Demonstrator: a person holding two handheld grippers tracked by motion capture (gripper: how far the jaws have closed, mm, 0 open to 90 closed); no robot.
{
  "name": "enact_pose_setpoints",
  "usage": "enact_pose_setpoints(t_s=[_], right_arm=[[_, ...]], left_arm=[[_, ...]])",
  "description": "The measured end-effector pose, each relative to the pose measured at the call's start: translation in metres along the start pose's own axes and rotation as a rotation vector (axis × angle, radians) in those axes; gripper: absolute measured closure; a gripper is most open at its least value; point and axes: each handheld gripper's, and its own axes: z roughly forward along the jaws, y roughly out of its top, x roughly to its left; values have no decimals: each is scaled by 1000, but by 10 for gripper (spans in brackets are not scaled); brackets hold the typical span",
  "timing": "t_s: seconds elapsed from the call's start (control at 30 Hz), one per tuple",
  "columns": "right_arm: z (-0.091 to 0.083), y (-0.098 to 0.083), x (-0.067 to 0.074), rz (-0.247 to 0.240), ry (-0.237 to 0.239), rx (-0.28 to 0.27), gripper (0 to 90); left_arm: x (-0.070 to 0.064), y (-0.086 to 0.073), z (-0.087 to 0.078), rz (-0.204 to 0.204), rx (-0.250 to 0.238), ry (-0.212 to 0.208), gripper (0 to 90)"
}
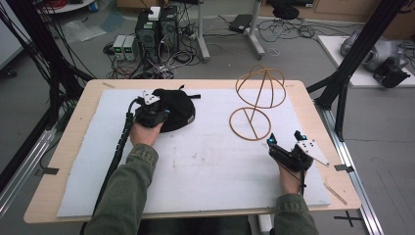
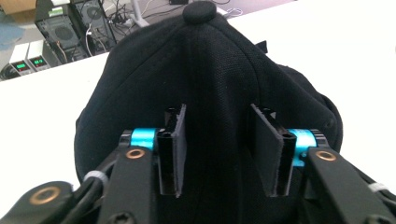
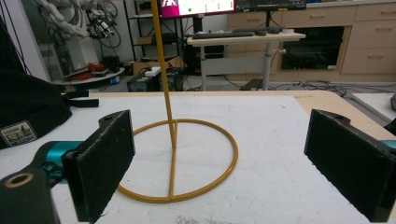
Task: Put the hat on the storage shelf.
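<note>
Left gripper (image 2: 218,154) jaws narrow, straddling black cap (image 2: 210,84) crown fabric; right gripper (image 3: 233,168) wide apart, facing yellow wire stand (image 3: 173,158)

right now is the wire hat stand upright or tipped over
Upright. The hat stand rests its flat ring base on the white mat, and its post rises straight up in the right gripper view.

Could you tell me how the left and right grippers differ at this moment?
The left gripper has its jaws partly open, straddling the black cap, while the right gripper has its jaws wide open with nothing between them. The left one is at the cap; the right one sits short of the yellow wire stand, apart from it. Both are hand-held over the white mat.
</note>
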Motion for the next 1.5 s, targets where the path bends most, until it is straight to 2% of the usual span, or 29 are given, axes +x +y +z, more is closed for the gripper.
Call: enact_pose_setpoints(t_s=[0.03, 0.2, 0.27, 0.3, 0.33, 0.43, 0.5, 0.63, 0.67, 0.73, 0.83, 0.9, 1.03, 1.17, 1.37, 1.5], right_arm=[[0, 0, 0, -2, 1, 1, 77], [0, 0, -1, -3, 1, 1, 77], [1, 0, 0, -3, 2, 3, 77], [1, 0, 0, -5, 1, 4, 77], [0, 0, 1, -2, 3, 8, 77], [0, 0, 0, -3, 4, 8, 77], [0, 0, 0, -10, 4, 5, 77], [0, 0, 0, -8, 6, 7, 77], [0, 0, 0, -8, 8, 7, 77], [0, 0, 0, -6, 8, 8, 77], [-1, 0, 0, -4, 5, 8, 77], [-1, 0, 0, -5, 5, 6, 77], [-1, 0, 0, -11, 7, 4, 77], [-2, 0, 1, -10, 7, 0, 77], [-3, 1, 0, -4, 15, 2, 77], [-2, 0, 1, -6, 23, 3, 77]], left_arm=[[2, -1, 0, -10, 2, -16, 606], [5, -1, -1, -9, 5, -47, 767], [5, 0, -2, -24, 12, -49, 856], [5, 0, -2, -35, 12, -54, 868], [6, 0, -2, -39, 10, -61, 875], [4, 0, -4, 12, -3, -50, 881], [2, 0, -4, 29, -16, -51, 882], [0, 1, -5, 42, -25, -62, 883], [0, 0, -5, 39, -28, -60, 883], [1, 1, -6, 26, -32, -85, 882], [0, 3, -9, 37, -50, -86, 883], [0, 5, -12, 44, -64, -82, 883], [0, 13, -25, 37, -132, -62, 882], [-2, 21, -40, 40, -215, -79, 883], [-4, 28, -56, 46, -281, -84, 882], [-8, 33, -66, 65, -331, -91, 882]])
